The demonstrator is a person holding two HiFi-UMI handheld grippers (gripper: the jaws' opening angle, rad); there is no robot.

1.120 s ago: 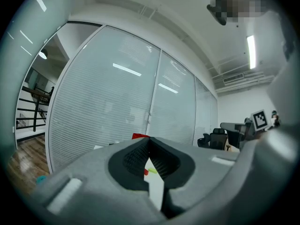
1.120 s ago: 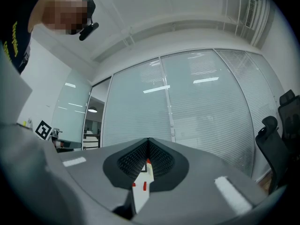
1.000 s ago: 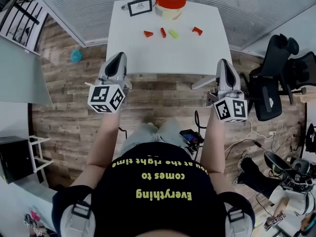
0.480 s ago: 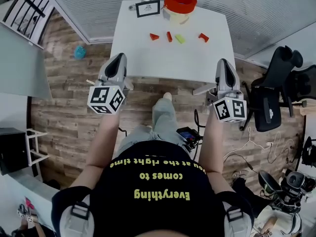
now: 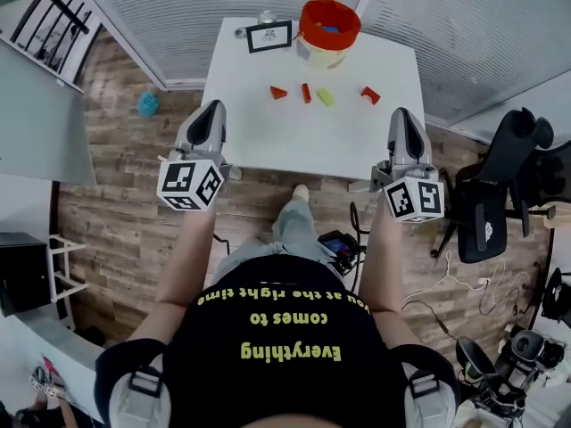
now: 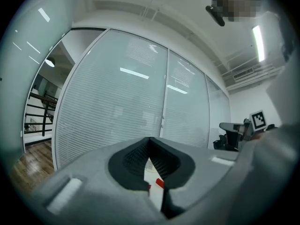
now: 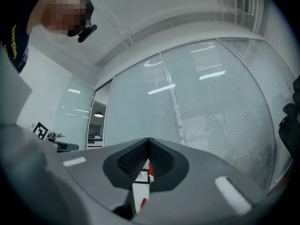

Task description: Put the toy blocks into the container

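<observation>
Both grippers have come forward since a second ago, and now their tips reach well over the near edge of the white rectangular table [image 5: 294, 141]. The left gripper [image 5: 211, 108] is at the table's left side and the right gripper [image 5: 402, 114] at its right side. The jaws of the left gripper are clenched, tip against tip, with nothing between them. The right gripper's jaws are pressed together in the same way and are also empty.

Four small toy blocks lie in a loose row on the far half of the table, well apart from both grippers: a red wedge block [image 5: 278, 92], a narrow red block [image 5: 306, 93], a yellow-green block [image 5: 326, 97] and a second red wedge block [image 5: 370, 94]. Behind them, near the far edge, stands the round red container with a cream base [image 5: 306, 27], and something blue lies inside it. Just left of the container stands a small black-framed card [image 5: 268, 36].

On the wooden plank floor [image 5: 116, 203], a black office chair [image 5: 486, 212] is to the right of the table and a small teal object [image 5: 147, 104] to its left.
</observation>
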